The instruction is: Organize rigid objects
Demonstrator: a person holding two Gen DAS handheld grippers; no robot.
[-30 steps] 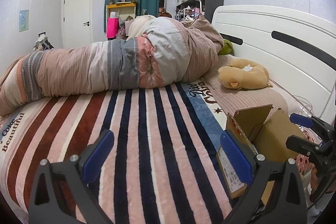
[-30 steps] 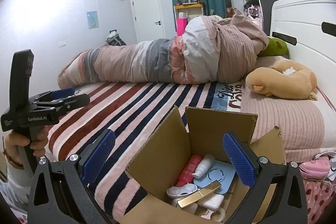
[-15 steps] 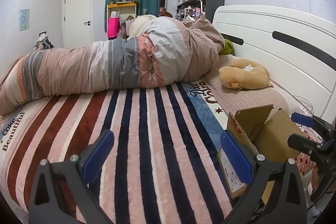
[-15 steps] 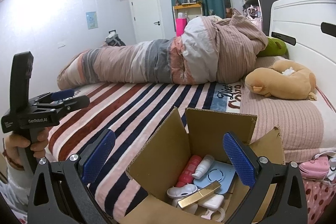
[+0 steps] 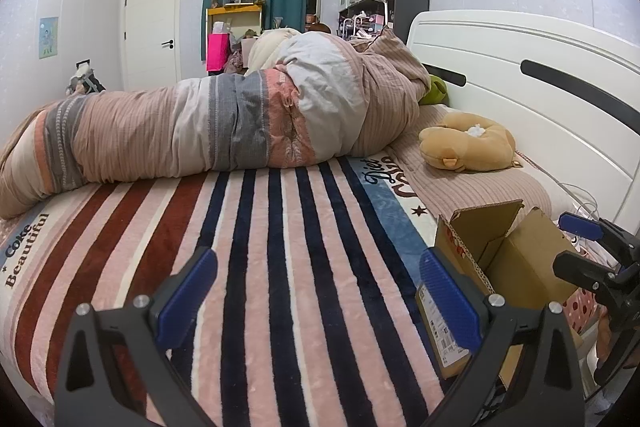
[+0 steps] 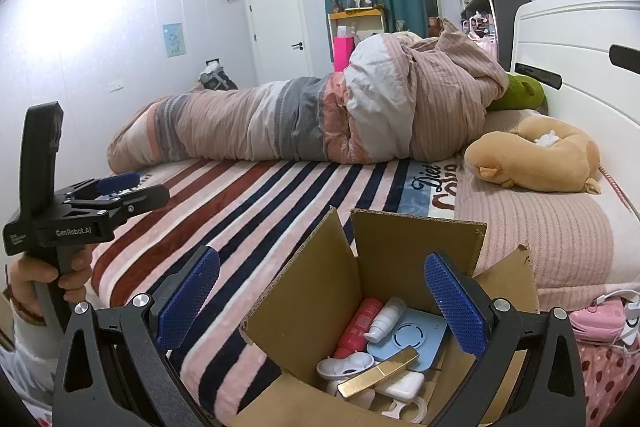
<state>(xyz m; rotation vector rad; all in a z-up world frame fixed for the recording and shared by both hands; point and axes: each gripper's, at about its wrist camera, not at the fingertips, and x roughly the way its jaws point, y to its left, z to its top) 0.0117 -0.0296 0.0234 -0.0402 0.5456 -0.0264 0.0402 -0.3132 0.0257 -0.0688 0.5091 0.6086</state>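
Right claw [image 6: 320, 299] spread wide, empty, hovering over open cardboard box [image 6: 416, 247] at near edge of bed [image 6: 256, 211]. Inside box: red tube [image 6: 360, 321], white bottle [image 6: 386, 317], light-blue square pad [image 6: 416, 341], gold bar [image 6: 378, 373], white pieces underneath. Left claw [image 5: 318, 295] also wide, empty, above striped blanket [image 5: 280, 247], box [image 5: 520, 267] just beside its right finger. Rolled duvet [image 5: 224, 127] across far side of bed; tan plush [image 5: 468, 147] on pillow near headboard.

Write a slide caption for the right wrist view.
Open right gripper above a cardboard box of toiletries on a striped bed.
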